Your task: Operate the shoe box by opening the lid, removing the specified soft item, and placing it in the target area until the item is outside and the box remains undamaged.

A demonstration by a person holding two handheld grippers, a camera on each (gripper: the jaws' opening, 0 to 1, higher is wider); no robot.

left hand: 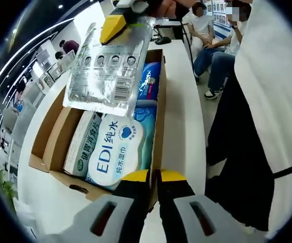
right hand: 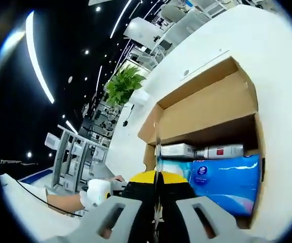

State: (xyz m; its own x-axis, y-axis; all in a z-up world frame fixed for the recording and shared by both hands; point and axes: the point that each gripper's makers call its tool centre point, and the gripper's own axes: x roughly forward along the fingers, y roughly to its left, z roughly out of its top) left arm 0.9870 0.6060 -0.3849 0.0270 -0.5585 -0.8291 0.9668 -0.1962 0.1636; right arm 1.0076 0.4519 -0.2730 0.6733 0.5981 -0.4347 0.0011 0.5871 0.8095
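Observation:
An open cardboard shoe box [left hand: 55, 136] lies on a white table [left hand: 181, 126]. Inside are a white-blue wet-wipe pack [left hand: 116, 152], a green-white carton [left hand: 83, 147] and a blue soft pack [left hand: 149, 83]. My left gripper [left hand: 154, 176] is shut on the box's near side wall. The right gripper [left hand: 116, 23] enters from the top, shut on a silver foil sachet [left hand: 107, 68] that hangs above the box. In the right gripper view my right gripper [right hand: 156, 177] pinches the sachet's thin edge [right hand: 156, 147]. Below it are the box's raised flap [right hand: 212, 109], the blue pack [right hand: 227, 179] and a small bottle [right hand: 222, 151].
A person in a white top and dark trousers [left hand: 257, 131] stands close on the table's right. Others sit further back [left hand: 212, 45]. A gloved hand [right hand: 99, 191] shows low in the right gripper view. A green plant [right hand: 123, 83] and desks stand beyond the table.

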